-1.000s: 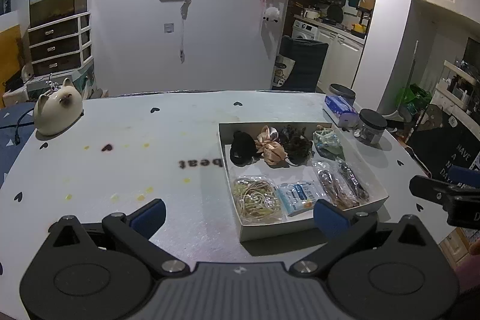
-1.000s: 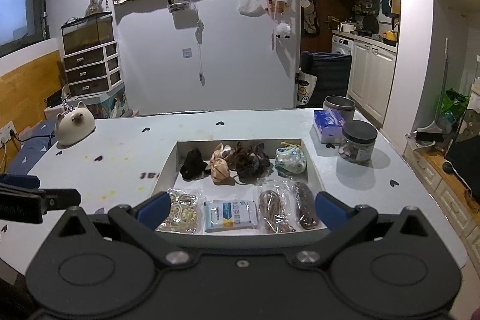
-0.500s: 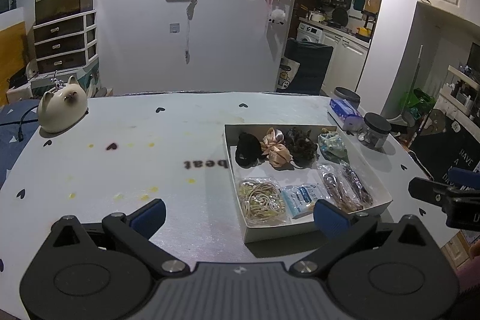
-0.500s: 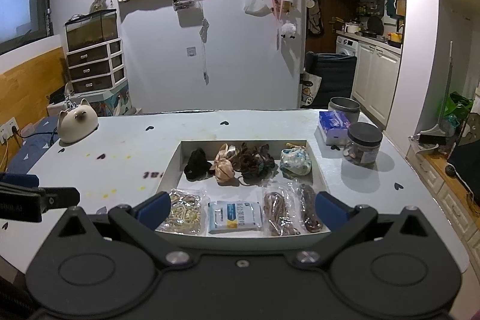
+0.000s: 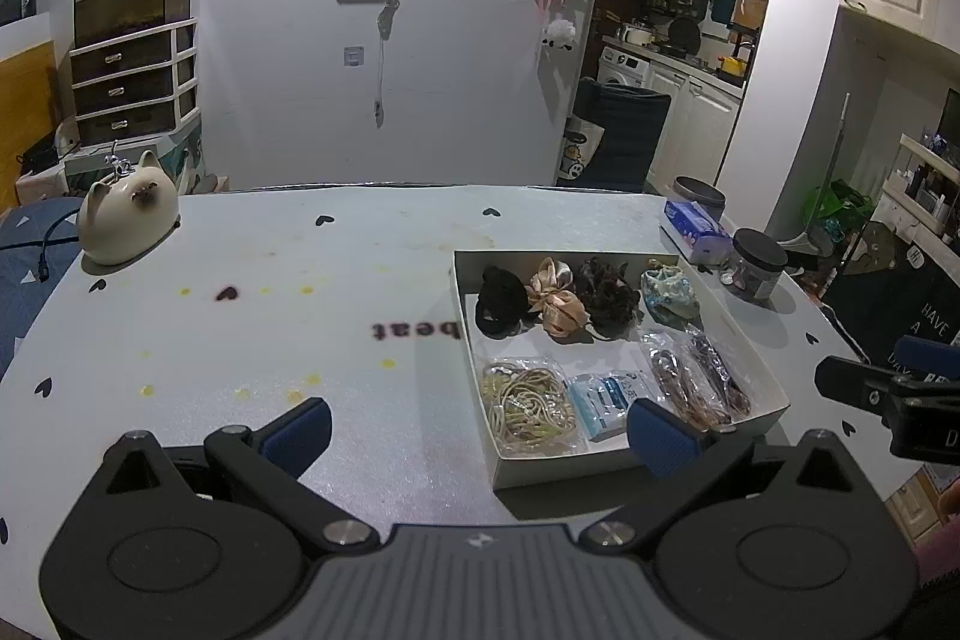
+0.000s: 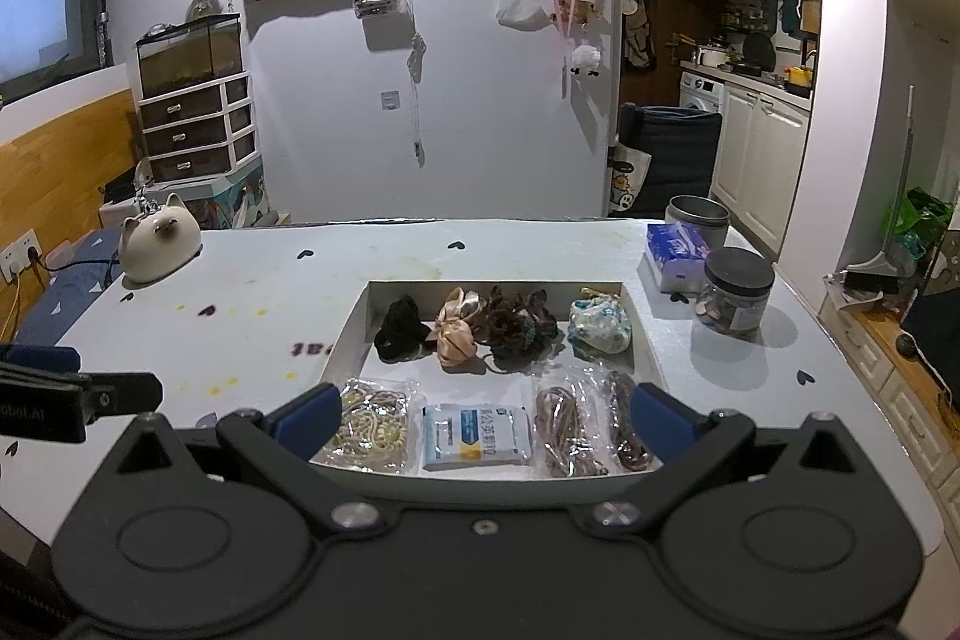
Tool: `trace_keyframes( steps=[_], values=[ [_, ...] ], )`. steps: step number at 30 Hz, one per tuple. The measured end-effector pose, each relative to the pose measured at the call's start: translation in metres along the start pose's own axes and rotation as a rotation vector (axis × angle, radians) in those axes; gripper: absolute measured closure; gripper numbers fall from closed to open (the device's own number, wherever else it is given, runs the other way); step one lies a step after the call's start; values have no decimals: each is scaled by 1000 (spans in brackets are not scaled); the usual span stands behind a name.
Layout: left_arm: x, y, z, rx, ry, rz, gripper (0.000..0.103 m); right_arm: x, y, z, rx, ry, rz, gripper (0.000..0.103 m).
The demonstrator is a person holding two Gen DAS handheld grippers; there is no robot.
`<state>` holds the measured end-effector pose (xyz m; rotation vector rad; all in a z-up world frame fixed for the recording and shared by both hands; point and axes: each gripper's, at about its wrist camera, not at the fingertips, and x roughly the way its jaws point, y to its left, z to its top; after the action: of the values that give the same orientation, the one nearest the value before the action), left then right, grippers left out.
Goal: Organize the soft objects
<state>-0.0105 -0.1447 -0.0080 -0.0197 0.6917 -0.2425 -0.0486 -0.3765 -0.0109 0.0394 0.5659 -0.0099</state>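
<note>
Both grippers have drifted slightly over the last second without touching anything: in the left wrist view the white tray [image 5: 759, 403] has slid a little rightward and lower in frame, and in the right wrist view it sits a touch higher than before, so the change is in camera pose alone. The tray's contents lie as they did. The tray rests on the right half of the table [image 5: 252, 340], nearer the right edge than the left. Along the tray's far wall lie four scrunchies in a row: black scrunchie [image 6: 401, 329], peach satin scrunchie [image 6: 457, 328], dark brown scrunchie [image 6: 517, 323] and pale floral scrunchie [image 6: 600, 325]. Along its near wall lie a bag of beige hair ties [image 6: 369, 425], a blue-and-white packet [image 6: 475, 436] and two bags of brown hair ties [image 6: 591, 430]. The left gripper [image 5: 477, 427] hangs over the table's near edge with its fingers wide apart and nothing between them; the right gripper [image 6: 483, 409] hangs at the tray's near wall, also spread wide and empty. Since nothing has been lifted or shifted, the sorting appears either finished or not yet begun, and I cannot tell which.
</note>
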Motion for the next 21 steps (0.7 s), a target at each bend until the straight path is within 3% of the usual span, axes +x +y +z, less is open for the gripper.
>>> trace_keyframes(
  steps=[21],
  values=[
    [0, 1, 1, -2, 1, 2, 0, 4, -1, 0, 1, 5, 8, 0]
  ],
)
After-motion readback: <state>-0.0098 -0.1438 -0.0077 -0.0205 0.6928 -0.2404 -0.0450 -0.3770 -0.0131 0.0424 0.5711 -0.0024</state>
